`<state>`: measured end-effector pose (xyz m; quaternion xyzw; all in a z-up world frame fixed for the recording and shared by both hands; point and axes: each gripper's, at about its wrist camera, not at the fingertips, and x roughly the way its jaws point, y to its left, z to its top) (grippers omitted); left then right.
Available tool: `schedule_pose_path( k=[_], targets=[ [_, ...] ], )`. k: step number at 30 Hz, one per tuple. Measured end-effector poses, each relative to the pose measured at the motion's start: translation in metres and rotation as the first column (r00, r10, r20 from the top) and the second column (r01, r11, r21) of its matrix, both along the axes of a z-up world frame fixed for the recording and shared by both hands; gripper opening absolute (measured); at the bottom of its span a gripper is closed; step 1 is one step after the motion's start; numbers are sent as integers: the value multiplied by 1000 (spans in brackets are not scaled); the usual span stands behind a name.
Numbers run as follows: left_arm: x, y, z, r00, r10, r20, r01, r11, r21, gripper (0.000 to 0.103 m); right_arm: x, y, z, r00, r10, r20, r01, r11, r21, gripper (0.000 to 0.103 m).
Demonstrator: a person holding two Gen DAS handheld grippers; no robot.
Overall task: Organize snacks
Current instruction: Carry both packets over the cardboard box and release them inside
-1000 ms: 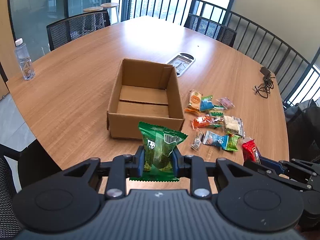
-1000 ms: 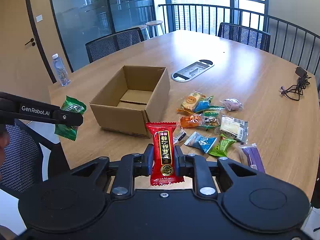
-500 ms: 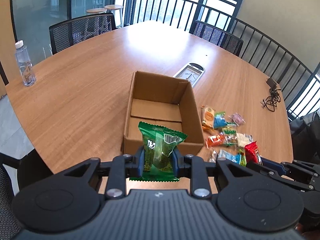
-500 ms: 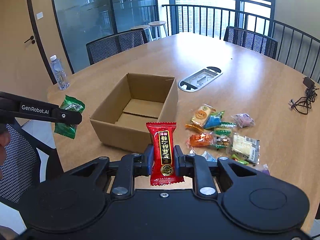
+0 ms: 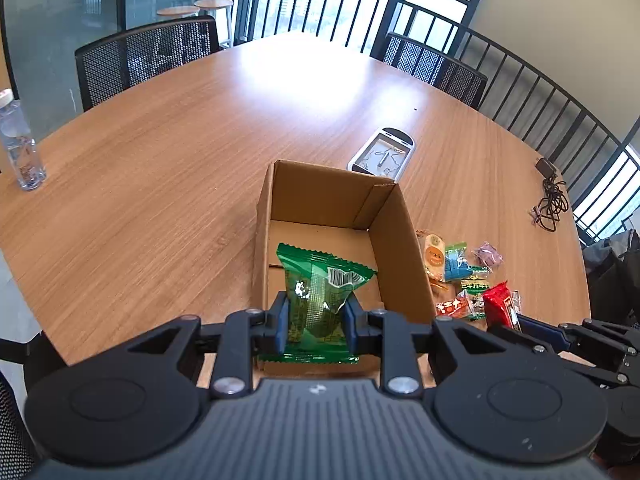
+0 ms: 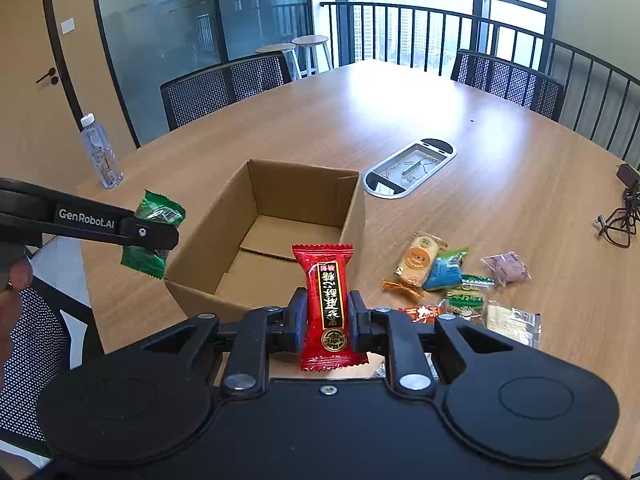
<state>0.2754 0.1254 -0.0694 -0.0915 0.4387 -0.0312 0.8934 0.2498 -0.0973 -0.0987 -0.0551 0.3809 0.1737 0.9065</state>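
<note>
My left gripper (image 5: 316,322) is shut on a green snack packet (image 5: 320,292) and holds it over the near edge of the open cardboard box (image 5: 394,236). My right gripper (image 6: 326,320) is shut on a red candy packet (image 6: 326,300), held above the box's (image 6: 200,248) near right corner. The box looks empty. In the right wrist view the left gripper (image 6: 156,234) with the green packet (image 6: 154,216) is left of the box. Several loose snacks (image 6: 440,272) lie on the table right of the box; they also show in the left wrist view (image 5: 456,268).
A wooden table (image 6: 400,112) carries a water bottle (image 6: 100,152) at far left, a metal cable hatch (image 6: 410,168) behind the box, and a black charger cable (image 6: 620,216) at far right. Mesh chairs (image 6: 224,84) and a railing surround the table.
Both grippers have moved forward toward the box with their packets. The left gripper now hovers over the box's near edge, and the box looms larger in both views.
</note>
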Motion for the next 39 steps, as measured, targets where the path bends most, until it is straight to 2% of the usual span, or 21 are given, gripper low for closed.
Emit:
schedule_pose_path(
  k=[15,17,30,36,37,39],
  targets=[
    [43,6,-22,997,-51,-51,50,998,-31,27,28,15,-10,999,-31,-41,30,999,-40,20],
    [46,8,-22,997,-53,-48,52,998,-28,30,31,17,-11,999,-32,-44,30,999,-41,20],
    [35,39,-15,999,22,-40,-22,1000,-11,36,46,44,-14,998,37,-47,-38,999,-24,21],
    [25,50,-12,997,57,-43,-57,998,4,49,51,57,-11,997,70,-34,-71,997,-15,21],
    [23,52,-11,997,63,-44,-63,998,9,54,51,59,-10,997,75,-30,-76,997,-14,21],
    [20,55,-11,996,76,-43,-75,997,14,59,50,63,-9,996,84,-16,-84,996,-11,27]
  ],
)
